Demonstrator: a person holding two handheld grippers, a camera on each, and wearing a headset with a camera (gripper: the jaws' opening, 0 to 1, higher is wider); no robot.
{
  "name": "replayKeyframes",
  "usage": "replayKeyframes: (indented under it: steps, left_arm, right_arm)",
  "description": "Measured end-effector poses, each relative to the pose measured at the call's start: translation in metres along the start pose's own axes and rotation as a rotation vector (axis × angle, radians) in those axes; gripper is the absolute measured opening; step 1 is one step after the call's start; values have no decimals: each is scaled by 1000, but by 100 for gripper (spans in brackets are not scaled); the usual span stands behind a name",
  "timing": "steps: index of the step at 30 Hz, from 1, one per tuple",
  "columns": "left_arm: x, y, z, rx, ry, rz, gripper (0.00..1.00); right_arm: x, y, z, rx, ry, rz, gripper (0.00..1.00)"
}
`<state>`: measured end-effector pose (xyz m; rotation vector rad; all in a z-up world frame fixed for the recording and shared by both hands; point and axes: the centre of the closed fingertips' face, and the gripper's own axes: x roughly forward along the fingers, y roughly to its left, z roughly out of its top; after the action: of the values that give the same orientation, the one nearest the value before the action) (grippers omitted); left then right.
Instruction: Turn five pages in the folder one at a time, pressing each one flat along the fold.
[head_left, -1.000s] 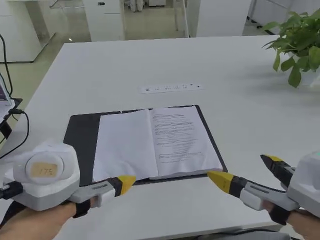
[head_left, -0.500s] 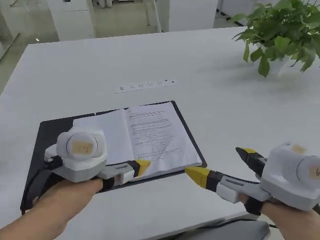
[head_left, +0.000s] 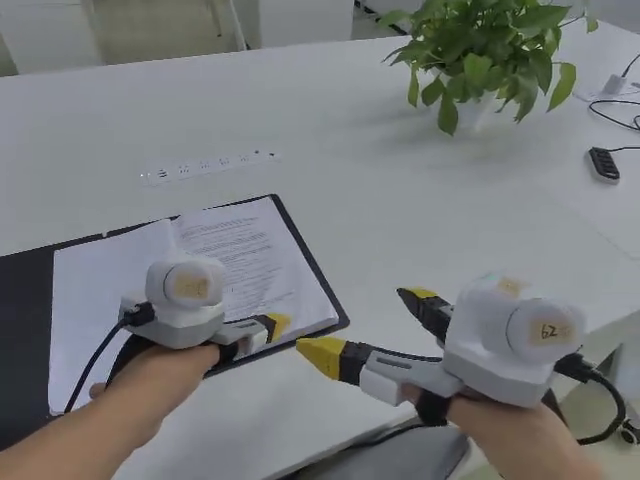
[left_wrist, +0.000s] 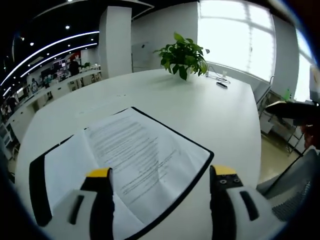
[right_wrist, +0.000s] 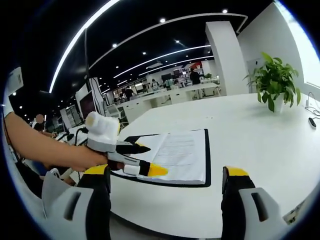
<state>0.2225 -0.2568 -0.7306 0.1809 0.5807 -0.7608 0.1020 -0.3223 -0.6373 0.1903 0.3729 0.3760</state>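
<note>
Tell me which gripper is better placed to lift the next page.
Left, probably. The left gripper is open astride the printed page at its near corner; the right gripper hangs open beside the folder, over the table.

— How many grippers is that, then?
— Two: the left gripper (head_left: 270, 325) and the right gripper (head_left: 368, 325). There's a hand on each, the left hand (head_left: 165, 372) and the right hand (head_left: 500, 425).
— And folders?
— Just one folder (head_left: 20, 310), with two pages showing: one blank page (head_left: 100, 290), one printed page (head_left: 240, 250).
— What else is on the table (head_left: 400, 200)?
— One table, mind. On it are one potted plant (head_left: 480, 50), one white power strip (head_left: 205, 165) and one small black gadget (head_left: 603, 163).
— And the people (right_wrist: 194, 76) further back?
— A few, too small for me to count.
</note>
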Motion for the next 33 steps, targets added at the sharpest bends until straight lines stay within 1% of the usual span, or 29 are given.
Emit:
replayKeyframes:
  steps: [3,6,9,10,11,13,15,16,17,18,19,21,24,33]
  left_arm:
    - [15,-6,1,4,-1,0,75]
    - [29,-12,1,-13,8,1,74]
    - [41,-13,0,-10,9,24,71]
    - [43,-13,0,-13,11,29,70]
    - [46,-11,-2,-15,17,45,69]
    - [50,-9,-5,-33,21,55,69]
    - [55,-10,-12,-34,43,62,69]
    - [56,-10,-16,-34,59,66,69]
    - [57,-8,-23,-35,81,87,69]
    - [57,-8,-24,-41,76,90,68]
    - [57,-8,-23,-23,63,104,68]
    - [57,-9,-24,-18,62,110,68]
    - [58,-8,-23,-26,53,123,68]
    - [58,-7,-24,-29,21,120,65]
  right_arm:
    - [-2,0,1,11,-11,4,92]
    - [-2,-2,0,15,-8,4,92]
    - [-2,-5,1,20,-16,-1,92]
    - [-3,-6,2,23,-19,-4,92]
    - [-3,-7,2,25,-20,-2,92]
    - [-3,-9,2,28,-17,-4,92]
    - [-4,-12,2,35,-19,-9,91]
    - [-4,-13,2,42,-21,-11,91]
    - [-4,-14,1,49,-19,-13,91]
    - [-4,-15,1,51,-17,-14,91]
    - [-4,-15,0,52,-14,-14,91]
    - [-5,-15,-2,56,-10,-15,90]
    - [-3,-15,-6,55,1,-13,90]
    - [-1,-18,-8,76,5,-12,89]
